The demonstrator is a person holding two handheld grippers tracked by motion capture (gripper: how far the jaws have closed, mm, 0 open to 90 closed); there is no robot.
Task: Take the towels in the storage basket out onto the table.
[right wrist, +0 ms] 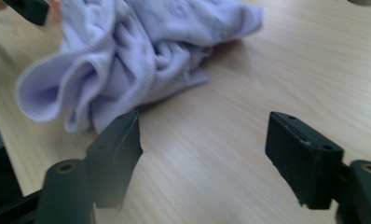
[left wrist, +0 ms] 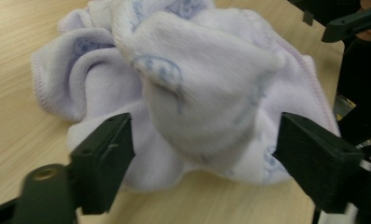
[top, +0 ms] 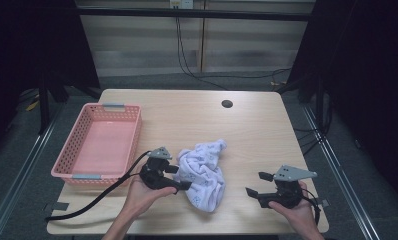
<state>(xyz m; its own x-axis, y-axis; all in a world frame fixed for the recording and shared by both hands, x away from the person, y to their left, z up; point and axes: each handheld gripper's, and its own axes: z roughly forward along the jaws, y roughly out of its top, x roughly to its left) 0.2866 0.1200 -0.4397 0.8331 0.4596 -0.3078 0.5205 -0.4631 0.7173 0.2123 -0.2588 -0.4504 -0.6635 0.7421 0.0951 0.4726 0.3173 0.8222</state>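
Wooden table [top: 247, 125], pink basket [top: 94, 150] at left edge. Crumpled lilac towel [top: 203, 172] near front middle, long axis running away from person, slightly rightward. Left gripper [top: 179, 176] right against towel, jaws apart, straddling fold, not pinching. Right gripper [top: 259, 184] well apart, towel off to its left, jaws wide, holding nothing. Left hand nearer. Faint blue print on towel, no readable writing.

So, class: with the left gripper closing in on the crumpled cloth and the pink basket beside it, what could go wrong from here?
1. The left gripper has open jaws around a bulging fold of the cloth; it may pinch only that fold, so the rest trails.
2. The cloth hangs near the table's front edge and could slide off.
3. A dangling cloth might snag on the basket rim.
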